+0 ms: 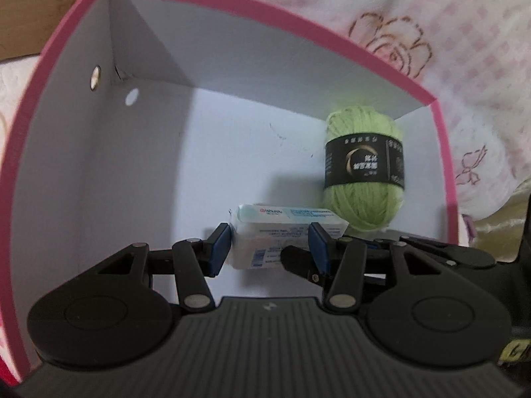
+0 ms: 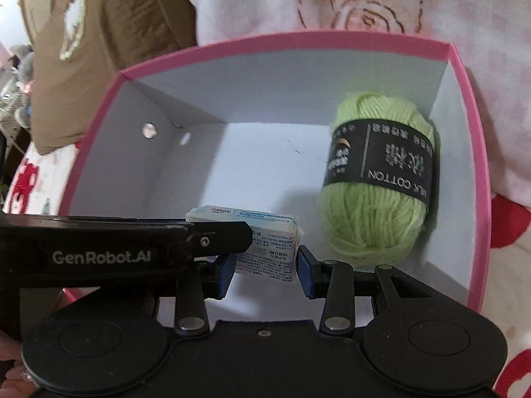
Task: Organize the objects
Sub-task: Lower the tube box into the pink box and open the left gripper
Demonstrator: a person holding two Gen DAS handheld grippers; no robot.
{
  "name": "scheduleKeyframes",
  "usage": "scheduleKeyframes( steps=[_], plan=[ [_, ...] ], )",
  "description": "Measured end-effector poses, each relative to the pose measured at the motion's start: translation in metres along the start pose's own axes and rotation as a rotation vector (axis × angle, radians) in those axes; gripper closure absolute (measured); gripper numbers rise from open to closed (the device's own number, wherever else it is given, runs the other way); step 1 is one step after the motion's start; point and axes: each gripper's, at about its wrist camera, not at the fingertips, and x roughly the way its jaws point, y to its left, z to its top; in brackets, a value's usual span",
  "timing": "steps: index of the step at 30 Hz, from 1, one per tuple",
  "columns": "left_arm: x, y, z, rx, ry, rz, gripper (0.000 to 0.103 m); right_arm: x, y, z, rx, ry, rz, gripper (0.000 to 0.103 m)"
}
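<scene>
I see left gripper (image 1: 269, 248) and right gripper (image 2: 264, 273) both clamped on tissue pack (image 1: 282, 232), one at each end, over white floor of pink box (image 1: 232, 30). Green yarn (image 1: 363, 165) lies just beyond pack, by right wall.

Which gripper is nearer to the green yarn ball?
Right. The right gripper holds the tissue pack's end beside the green yarn ball; the left gripper holds its farther end.

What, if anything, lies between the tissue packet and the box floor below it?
Nothing visible: the tissue packet, held by both hand-held grippers, hangs over bare white floor of the pink box. The green yarn ball lies off to the right.
</scene>
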Motion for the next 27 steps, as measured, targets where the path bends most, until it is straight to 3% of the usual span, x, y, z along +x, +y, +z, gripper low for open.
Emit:
scheduleKeyframes(
  steps=[4, 9, 12, 14, 16, 18, 23, 27],
  plan=[
    [0.005, 0.001, 0.000, -0.012, -0.001, 0.004, 0.054, 0.010, 0.004, -0.004, -0.028, 0.006, -0.072, 0.063],
    [0.005, 0.008, -0.004, -0.030, -0.014, 0.021, 0.054, 0.010, 0.004, -0.003, -0.026, -0.005, -0.101, 0.066],
    [0.007, 0.010, -0.003, -0.010, -0.007, 0.059, 0.054, 0.008, 0.007, -0.001, -0.060, -0.025, -0.154, 0.072],
    [0.010, 0.012, -0.003, -0.016, 0.010, 0.045, 0.056, 0.006, 0.010, -0.004, -0.069, -0.044, -0.179, 0.075],
    [0.013, 0.013, -0.004, -0.027, 0.019, 0.050, 0.059, 0.006, 0.012, -0.006, -0.076, -0.045, -0.178, 0.075],
    [0.018, 0.017, -0.004, -0.075, 0.038, 0.041, 0.069, 0.006, 0.013, -0.008, -0.093, -0.055, -0.173, 0.075],
    [0.020, 0.020, -0.004, -0.140, 0.033, 0.045, 0.072, -0.007, 0.002, -0.020, -0.102, -0.072, -0.087, 0.075],
    [0.022, 0.019, -0.001, -0.191, 0.043, 0.044, 0.072, -0.014, -0.002, -0.027, -0.150, -0.078, -0.094, 0.076]
  ],
)
